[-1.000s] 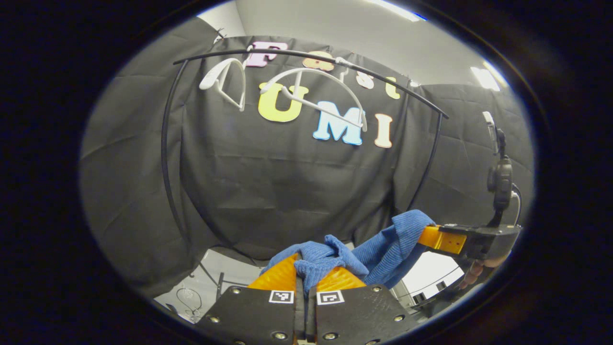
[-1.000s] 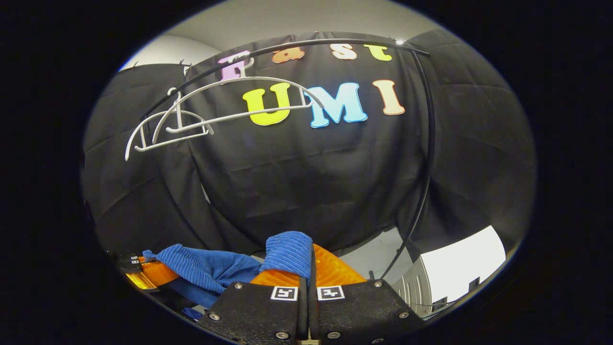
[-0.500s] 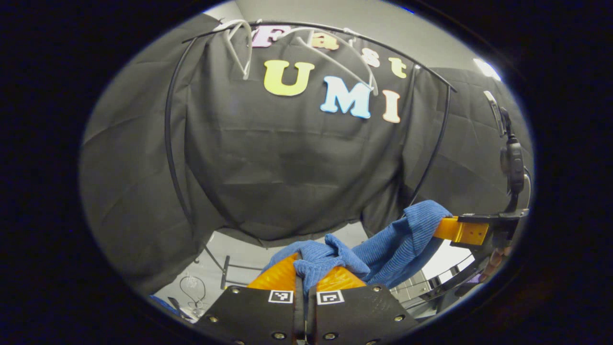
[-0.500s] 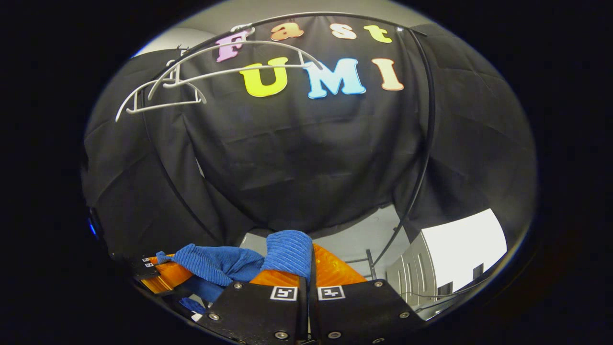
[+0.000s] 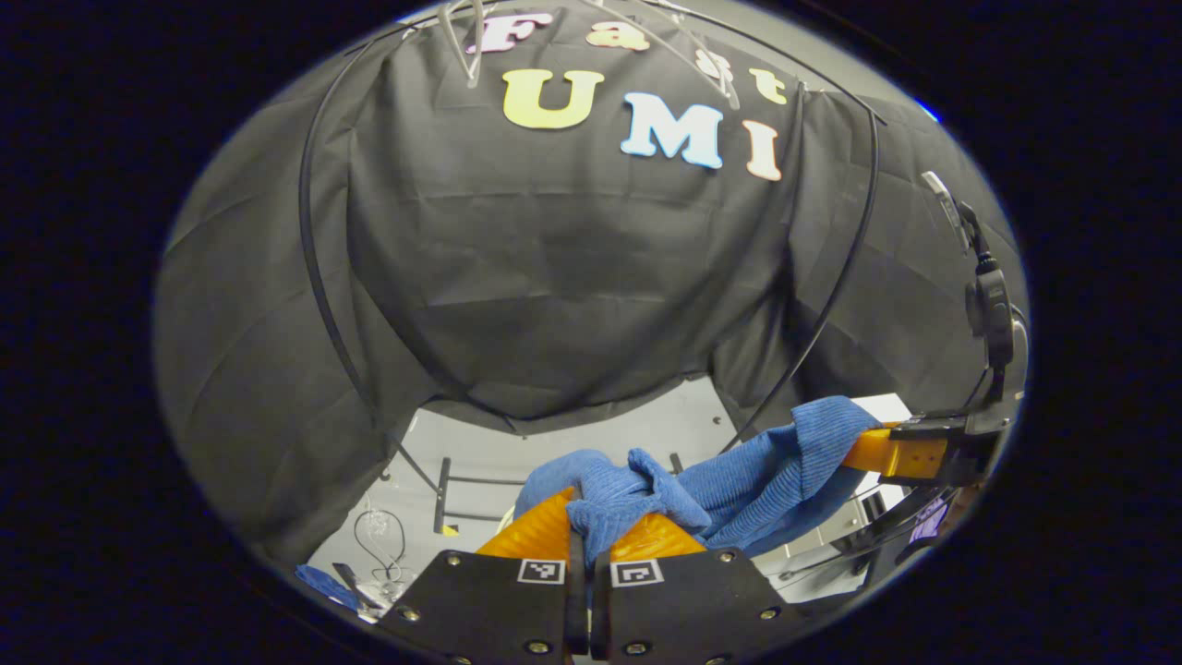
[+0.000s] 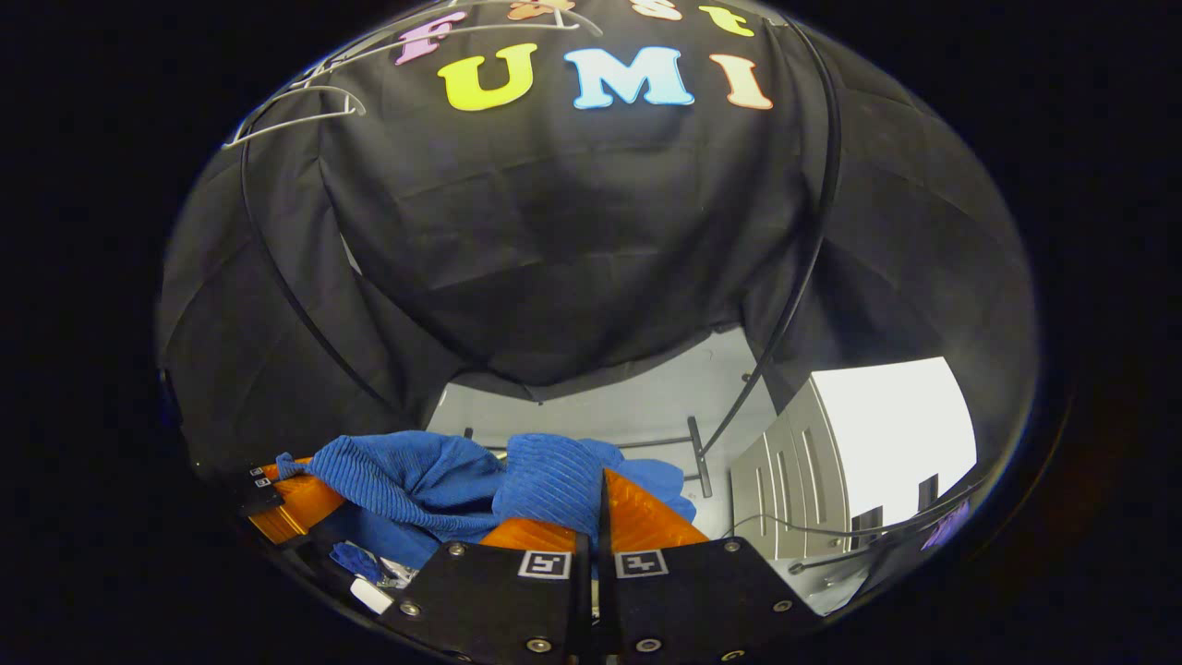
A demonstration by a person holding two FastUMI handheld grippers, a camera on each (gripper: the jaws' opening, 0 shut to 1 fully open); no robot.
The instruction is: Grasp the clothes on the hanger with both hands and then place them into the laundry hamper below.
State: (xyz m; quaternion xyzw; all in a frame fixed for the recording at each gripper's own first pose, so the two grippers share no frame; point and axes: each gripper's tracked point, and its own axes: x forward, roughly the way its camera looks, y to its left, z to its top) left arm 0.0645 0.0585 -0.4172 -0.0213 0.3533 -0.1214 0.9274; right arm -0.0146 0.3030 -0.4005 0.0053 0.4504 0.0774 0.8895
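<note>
Blue cloth [image 5: 739, 485]: off the hangers [image 6: 305, 102], slung between both grippers; left gripper [image 5: 591, 531] fingers clamped on one bunch, right gripper [image 6: 598, 513] fingers clamped on the other; hamper unsighted. Advice: lower both together, level; release only above the hamper.

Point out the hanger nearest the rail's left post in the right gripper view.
The lower hanger, beside the left bend of the rail. The other hanger hangs higher and further right along the rail.
</note>
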